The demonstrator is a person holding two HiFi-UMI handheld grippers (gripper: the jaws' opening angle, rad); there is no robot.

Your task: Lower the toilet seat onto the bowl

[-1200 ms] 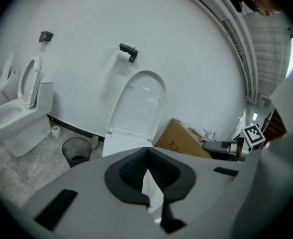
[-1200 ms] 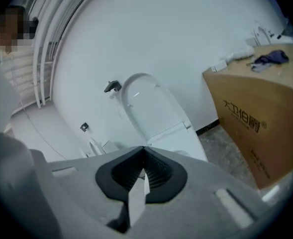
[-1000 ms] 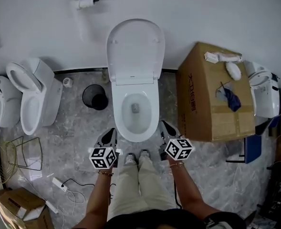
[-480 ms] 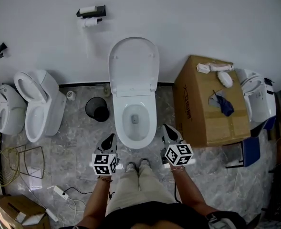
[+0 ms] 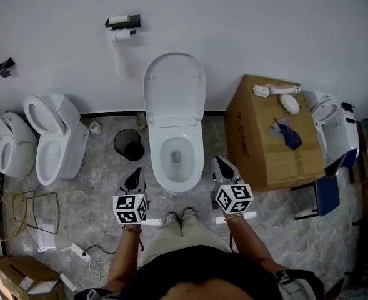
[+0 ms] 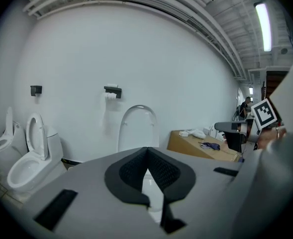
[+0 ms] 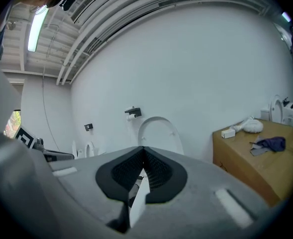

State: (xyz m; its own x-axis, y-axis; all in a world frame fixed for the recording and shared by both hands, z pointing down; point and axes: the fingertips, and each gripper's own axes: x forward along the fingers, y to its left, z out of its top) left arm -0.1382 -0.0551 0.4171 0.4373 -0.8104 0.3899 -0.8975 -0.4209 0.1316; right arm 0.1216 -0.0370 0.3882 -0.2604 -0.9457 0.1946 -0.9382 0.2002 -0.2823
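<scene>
Raised against the wall, the toilet seat (image 5: 174, 89) stood with its long axis upright and its inner face toward the person. It rose above the open bowl (image 5: 179, 158), ahead of and between both sets of fingers. The left gripper (image 5: 134, 175) and right gripper (image 5: 220, 164) flanked the bowl's front, each with jaws closed on nothing. A cardboard box (image 5: 271, 139) sat just beside the right fingers, and a bin (image 5: 127, 144) and 2 other toilets (image 5: 52, 139) lay beyond the left.
</scene>
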